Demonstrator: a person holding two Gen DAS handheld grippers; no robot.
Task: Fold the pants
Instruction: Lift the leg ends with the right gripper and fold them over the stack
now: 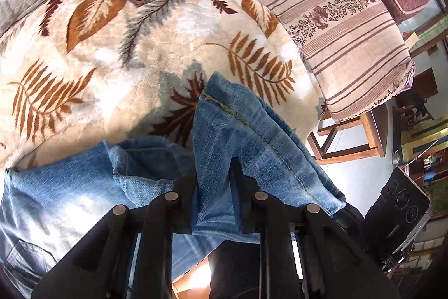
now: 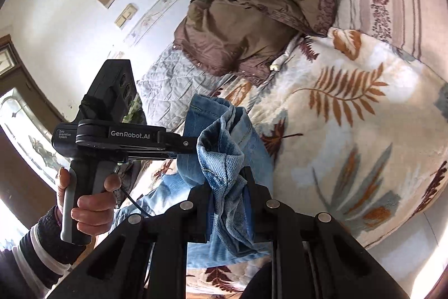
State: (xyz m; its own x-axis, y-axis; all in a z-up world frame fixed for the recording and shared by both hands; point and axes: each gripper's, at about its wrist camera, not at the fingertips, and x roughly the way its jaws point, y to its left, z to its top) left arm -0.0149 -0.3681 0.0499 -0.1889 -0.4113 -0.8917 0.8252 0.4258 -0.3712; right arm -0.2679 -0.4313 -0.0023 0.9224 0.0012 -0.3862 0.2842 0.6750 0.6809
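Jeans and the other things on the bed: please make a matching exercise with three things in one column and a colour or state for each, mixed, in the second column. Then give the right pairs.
Things:
1. jeans
2. blanket
3. jacket

States:
A. cream, with a brown leaf print, spread flat
B. brown, lying crumpled and touched by no gripper
C. blue denim, gripped by the left gripper and the right gripper

Right pairs: 1-C, 2-A, 3-B

Jeans (image 1: 56, 201) — cut off bottom-left
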